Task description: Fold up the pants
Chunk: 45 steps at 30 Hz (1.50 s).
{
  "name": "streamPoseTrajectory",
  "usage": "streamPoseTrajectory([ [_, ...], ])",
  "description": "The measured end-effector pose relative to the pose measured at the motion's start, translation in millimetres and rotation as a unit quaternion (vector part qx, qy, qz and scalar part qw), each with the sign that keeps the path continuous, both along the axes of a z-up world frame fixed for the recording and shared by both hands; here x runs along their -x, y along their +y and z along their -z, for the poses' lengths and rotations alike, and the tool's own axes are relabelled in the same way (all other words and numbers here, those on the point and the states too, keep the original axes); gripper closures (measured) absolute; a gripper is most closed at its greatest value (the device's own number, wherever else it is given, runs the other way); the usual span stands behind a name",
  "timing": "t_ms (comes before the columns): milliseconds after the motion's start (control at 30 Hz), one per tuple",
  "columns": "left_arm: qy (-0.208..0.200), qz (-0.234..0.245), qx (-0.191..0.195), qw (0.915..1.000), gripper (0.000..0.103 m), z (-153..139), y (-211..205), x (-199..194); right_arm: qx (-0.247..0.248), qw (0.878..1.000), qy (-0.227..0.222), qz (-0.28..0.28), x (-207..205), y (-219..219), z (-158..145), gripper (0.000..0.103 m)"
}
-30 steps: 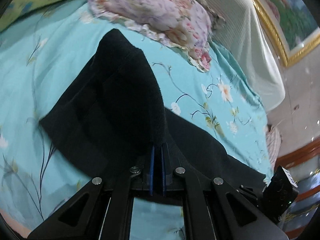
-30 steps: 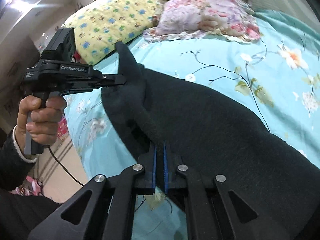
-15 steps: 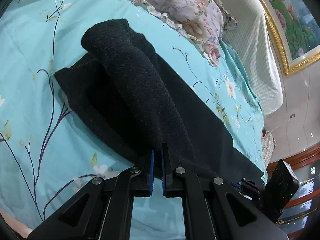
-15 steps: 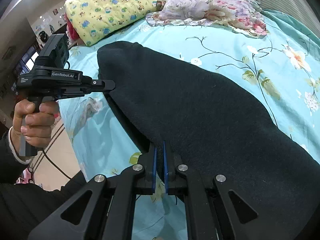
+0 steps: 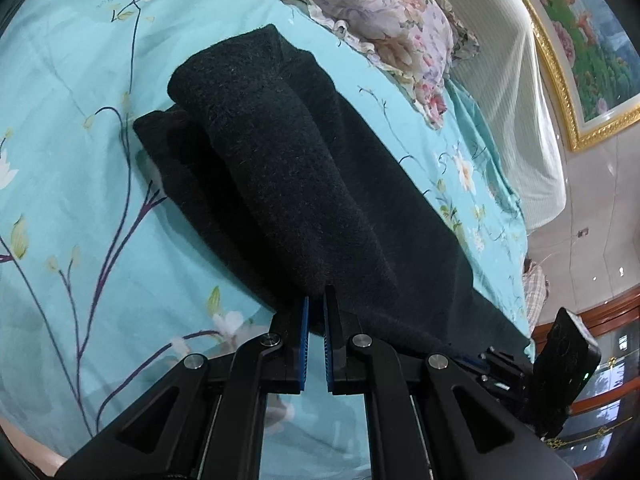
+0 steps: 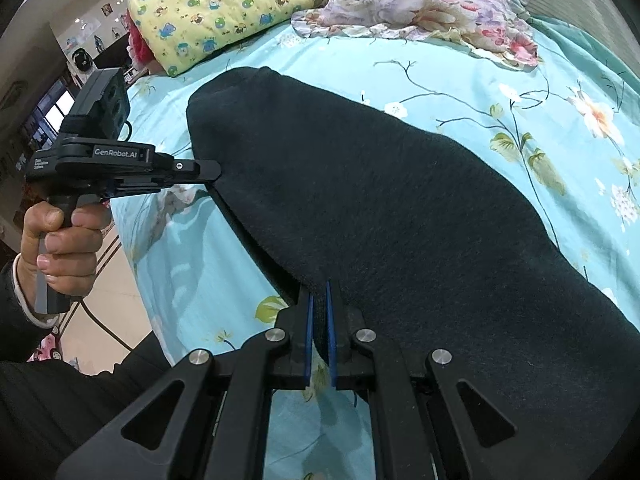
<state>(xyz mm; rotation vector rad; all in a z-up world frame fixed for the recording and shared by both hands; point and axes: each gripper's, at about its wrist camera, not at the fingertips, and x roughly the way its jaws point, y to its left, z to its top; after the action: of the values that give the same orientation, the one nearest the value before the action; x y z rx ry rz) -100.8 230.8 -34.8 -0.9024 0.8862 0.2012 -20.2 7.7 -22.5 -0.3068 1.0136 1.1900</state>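
Blue pads (image 5: 305,344) line the inner faces of the left claw (image 5: 314,308), and they stand a narrow slit apart, nipping the near edge of the black pants (image 5: 288,184) right at the tips; the right claw (image 6: 319,300) does the same on its own stretch of that edge, pads almost together with dark cloth pinched between them. Holding one hem at two spaced points looks meant to keep the upper layer taut and straight, so it can be laid evenly over the layer beneath rather than bunching. From the right wrist view the left claw shows side-on, gripped by the person's left hand (image 6: 60,240), its tips touching the cloth's edge. The pants lie on the bed, stretched away from both claws: a thick, fuzzy, fleece-like fabric that takes soft rounded rolls instead of crisp creases, with a plump fold at the far end and a flatter lower layer peeking out beside it in the left view. Such cloth will likely sag and hold bulk, so the fold may need smoothing. Under it the bedsheet (image 5: 72,184) is smooth turquoise printed with branches and blossoms. Beyond lie a ruffled floral pillow (image 6: 432,4) and a yellow quilted pillow (image 6: 208,8) with small cartoon prints.
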Motion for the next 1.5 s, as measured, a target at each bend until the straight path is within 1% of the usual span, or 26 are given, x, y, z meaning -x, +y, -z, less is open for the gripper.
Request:
streamPoseTrajectory([
  [100,0.009,0.004,-0.004,0.9999,0.096,-3,0,2,-0.004,1.0,0.018,0.004,-3,-1,2,0.086],
  [167,0.014,0.001,-0.006,0.9999,0.094,-5,2,6,-0.013,1.0,0.028,0.006,-4,-3,1,0.075],
  [200,0.015,-0.001,-0.009,0.9999,0.09,-7,3,8,-0.019,0.999,0.035,0.008,-5,-5,0,0.071],
  [233,0.017,-0.006,-0.014,0.9997,0.087,-9,5,10,-0.025,0.999,0.039,0.011,-5,-7,-1,0.065],
  [267,0.017,-0.01,-0.016,0.9997,0.082,-11,6,12,-0.032,0.998,0.043,0.013,-5,-8,-3,0.062],
  [367,0.016,-0.021,-0.011,0.9996,0.075,-13,13,16,-0.053,0.997,0.054,0.024,-9,-14,-8,0.062],
  [433,0.018,-0.031,-0.007,0.9993,0.061,-15,18,19,-0.069,0.995,0.064,0.036,-12,-18,-12,0.062],
  [500,0.017,-0.037,-0.006,0.9992,0.056,-16,21,20,-0.083,0.993,0.073,0.05,-17,-22,-16,0.062],
  [533,0.017,-0.039,-0.004,0.9991,0.051,-16,23,21,-0.088,0.992,0.074,0.055,-20,-22,-18,0.062],
  [667,0.025,-0.047,0.002,0.9986,0.045,-16,28,20,-0.102,0.99,0.066,0.07,-27,-24,-28,0.062],
  [700,0.028,-0.048,0.002,0.9984,0.041,-16,28,19,-0.104,0.99,0.066,0.074,-29,-25,-29,0.062],
  [800,0.036,-0.054,0.005,0.9979,0.039,-14,31,16,-0.109,0.988,0.064,0.089,-38,-27,-32,0.062],
  [867,0.042,-0.057,0.009,0.9974,0.038,-13,35,12,-0.107,0.987,0.061,0.106,-47,-27,-33,0.059],
  [933,0.045,-0.062,0.012,0.997,0.038,-12,39,7,-0.106,0.983,0.062,0.133,-62,-29,-35,0.059],
  [1033,0.052,-0.066,0.008,0.9964,0.037,-11,44,-1,-0.114,0.978,0.07,0.161,-83,-30,-37,0.059],
  [1100,0.057,-0.07,0.004,0.9959,0.037,-11,48,-5,-0.11,0.976,0.068,0.176,-99,-26,-38,0.059],
  [1200,0.058,-0.078,0.006,0.9953,0.037,-9,53,-9,-0.099,0.977,0.065,0.178,-120,-12,-35,0.059],
  [1300,0.059,-0.082,0.01,0.9948,0.037,-6,59,-11,-0.08,0.981,0.066,0.166,-134,6,-25,0.059],
  [1400,0.058,-0.085,0.013,0.9946,0.036,-4,62,-13,-0.054,0.985,0.067,0.15,-141,23,-12,0.059],
  [1500,0.056,-0.086,0.013,0.9946,0.036,-3,63,-15,-0.02,0.99,0.064,0.124,-140,39,2,0.059],
])
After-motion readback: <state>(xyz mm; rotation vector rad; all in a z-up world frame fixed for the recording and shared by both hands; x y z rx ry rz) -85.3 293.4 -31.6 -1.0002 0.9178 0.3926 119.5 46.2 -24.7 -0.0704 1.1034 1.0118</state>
